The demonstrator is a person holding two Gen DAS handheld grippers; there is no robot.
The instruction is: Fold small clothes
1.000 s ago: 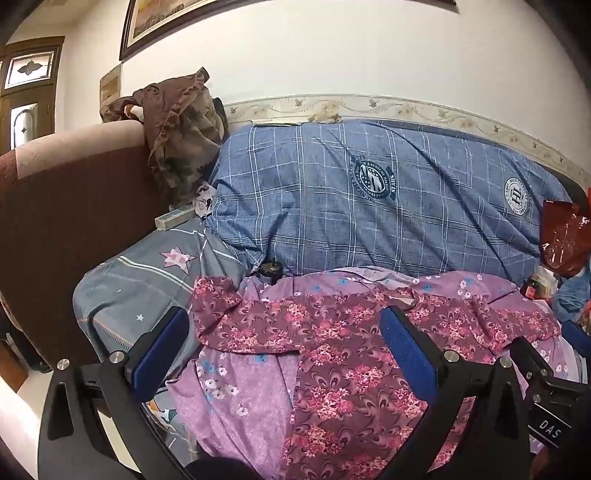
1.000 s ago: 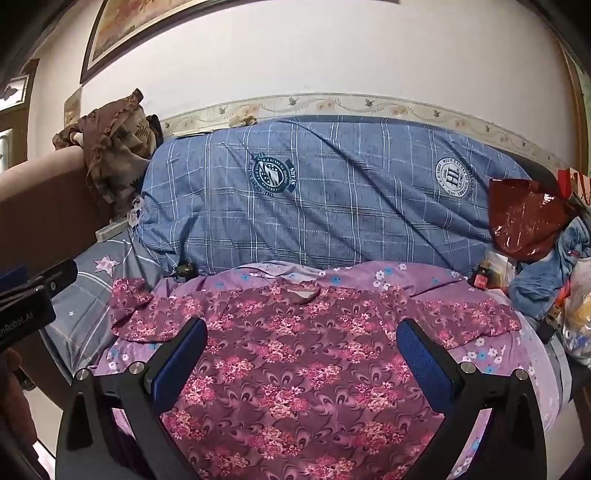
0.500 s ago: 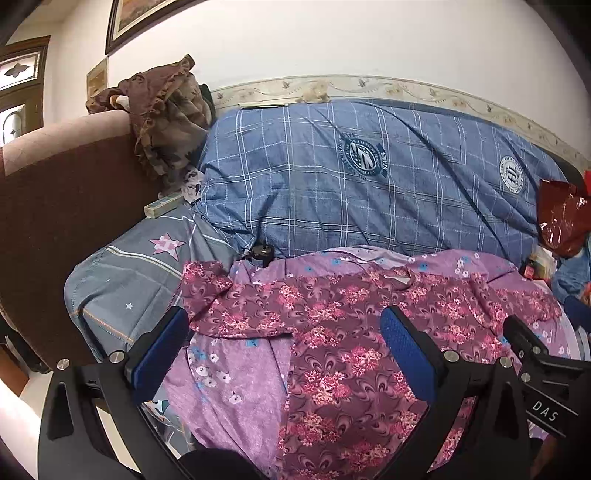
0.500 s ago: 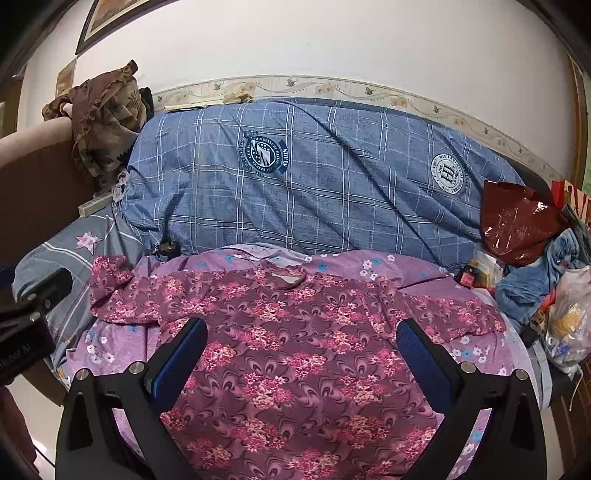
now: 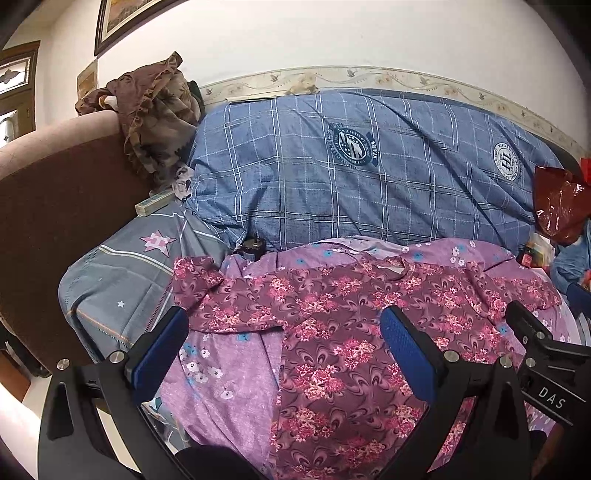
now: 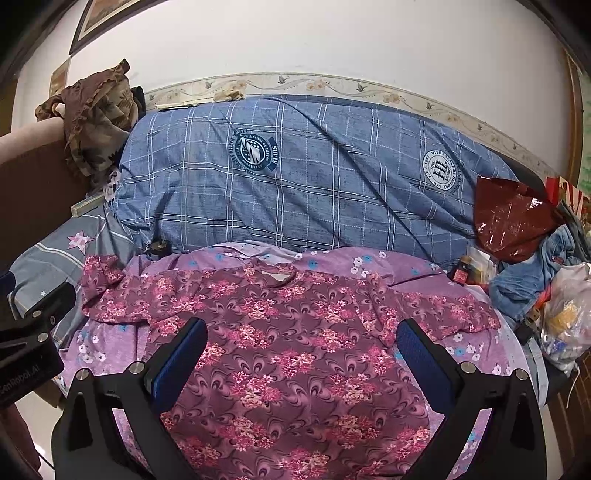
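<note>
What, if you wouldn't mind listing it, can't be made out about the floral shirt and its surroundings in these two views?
- Floral shirt hem: cut off by the bottom edge and the gripper frames, both views.
- Small dark object at the blue checked quilt's foot: too small to identify.
- Clear bag contents: blurred, at the right wrist view's edge.
- Wall picture: cropped by the fisheye rim.

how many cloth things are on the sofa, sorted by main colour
maroon floral: 1, the spread-out shirt
purple floral: 1, the sheet under it
blue plaid: 1, the cover on the backrest
grey star print: 1, the pillow
brown: 1, the bundle on the armrest
light blue: 1, the garment at the right end
total: 6
</note>
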